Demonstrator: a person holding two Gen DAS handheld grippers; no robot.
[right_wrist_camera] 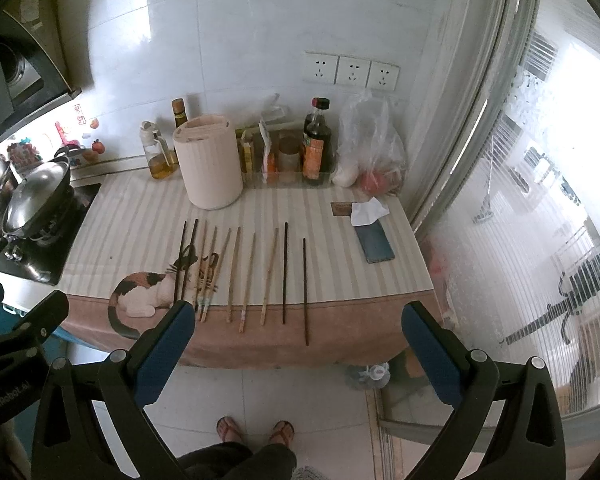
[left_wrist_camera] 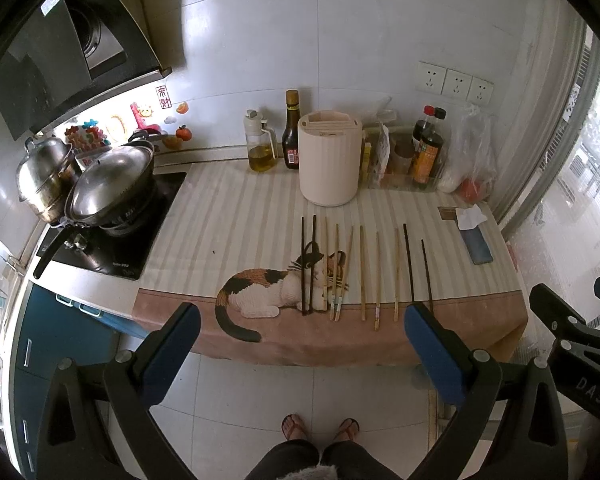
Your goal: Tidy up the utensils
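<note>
Several chopsticks lie side by side on a cat-print mat [left_wrist_camera: 260, 208]: a dark pair [left_wrist_camera: 308, 264] at the left, light wooden ones [left_wrist_camera: 362, 272] in the middle, and two dark ones [left_wrist_camera: 409, 264] at the right. Behind them stands a cream cylindrical holder [left_wrist_camera: 328, 160] with slots in its top. My left gripper [left_wrist_camera: 302, 320] hovers open and empty over the counter's front edge. In the right wrist view the same row of chopsticks [right_wrist_camera: 232, 276] and the holder [right_wrist_camera: 212, 160] show. My right gripper [right_wrist_camera: 298, 320] is also open and empty, just before the near ends.
A lidded wok [left_wrist_camera: 112, 184] and a steel pot [left_wrist_camera: 44, 176] sit on the hob at the left. Bottles [left_wrist_camera: 292, 132] and a plastic bag [left_wrist_camera: 472, 152] line the back wall. A phone [right_wrist_camera: 374, 242] and a tissue lie at the right, by the window. A person's sandalled feet [left_wrist_camera: 320, 428] stand below.
</note>
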